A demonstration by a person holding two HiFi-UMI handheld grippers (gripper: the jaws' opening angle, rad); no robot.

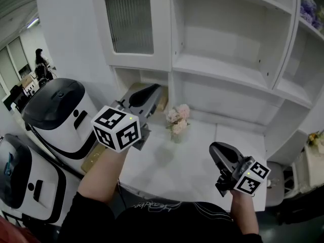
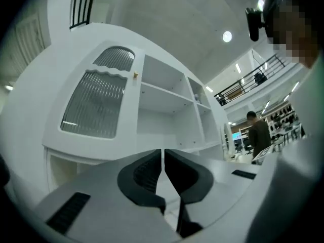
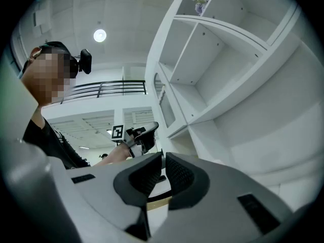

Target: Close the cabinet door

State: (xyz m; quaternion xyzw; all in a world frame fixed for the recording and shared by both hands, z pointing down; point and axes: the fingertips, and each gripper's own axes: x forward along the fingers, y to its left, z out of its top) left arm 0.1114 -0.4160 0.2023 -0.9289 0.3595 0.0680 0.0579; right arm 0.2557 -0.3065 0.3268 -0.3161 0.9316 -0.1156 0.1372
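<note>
Door of white-framed ribbed glass (image 1: 129,24) sits upper left on white shelf unit (image 1: 229,74), long axis upright, looks flush or nearly so. Left gripper (image 1: 150,92) just below it, nearer; right gripper (image 1: 216,150) well apart. Both jaws pinched together, empty.

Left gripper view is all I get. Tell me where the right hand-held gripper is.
Observer: The right hand-held gripper is low over the right part of the white counter, far from the ribbed-glass cabinet door.
Operator: Report its jaws.
Observer: Close together, nothing between them.
Operator: Name what stands on the counter.
Observer: A small vase of pink flowers, standing near the counter's back edge.
</note>
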